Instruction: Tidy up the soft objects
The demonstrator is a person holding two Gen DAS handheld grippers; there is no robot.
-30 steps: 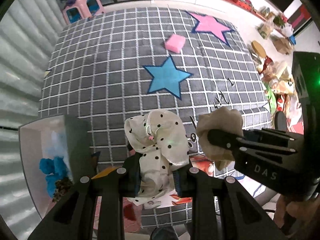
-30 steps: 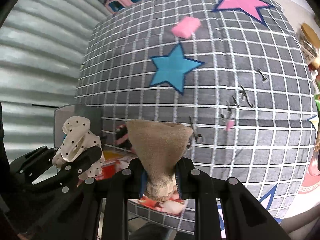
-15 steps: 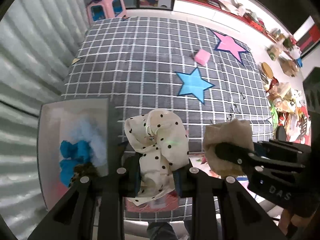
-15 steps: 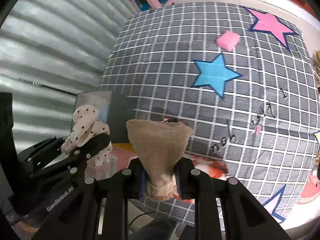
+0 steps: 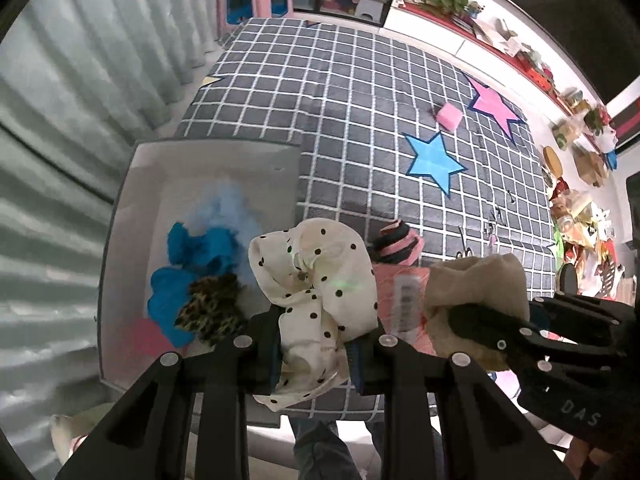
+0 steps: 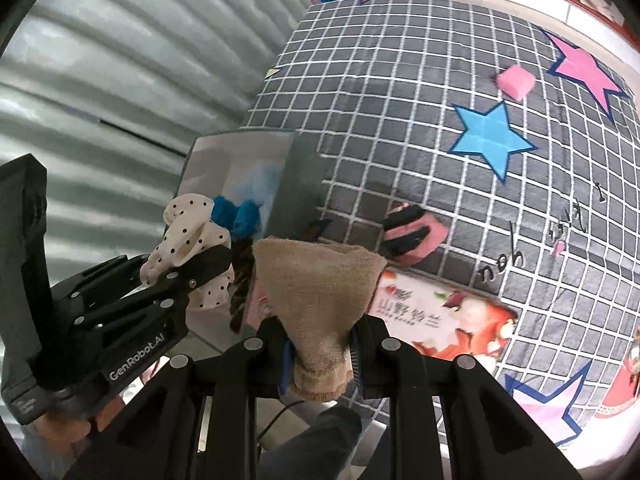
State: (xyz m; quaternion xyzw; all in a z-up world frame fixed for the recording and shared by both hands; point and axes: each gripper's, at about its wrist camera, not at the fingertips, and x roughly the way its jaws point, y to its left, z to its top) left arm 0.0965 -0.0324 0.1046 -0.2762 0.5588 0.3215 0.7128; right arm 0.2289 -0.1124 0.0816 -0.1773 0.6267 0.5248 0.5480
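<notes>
Two items are being carried: your left hand-held gripper (image 5: 316, 354) is clamping a cream polka-dot scrunchie (image 5: 316, 284) just beside the grey storage bin (image 5: 216, 160), which is holding blue plush pieces (image 5: 200, 256) and a leopard-print scrunchie (image 5: 212, 308). Your right hand-held gripper (image 6: 320, 354) is pinching a tan sock (image 6: 320, 280) above the checkered mat (image 6: 400, 100); a pink sponge (image 6: 515, 82) is lying well apart.

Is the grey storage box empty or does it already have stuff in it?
Not empty. The grey box already holds blue fluffy items and a leopard-print scrunchie.
</notes>
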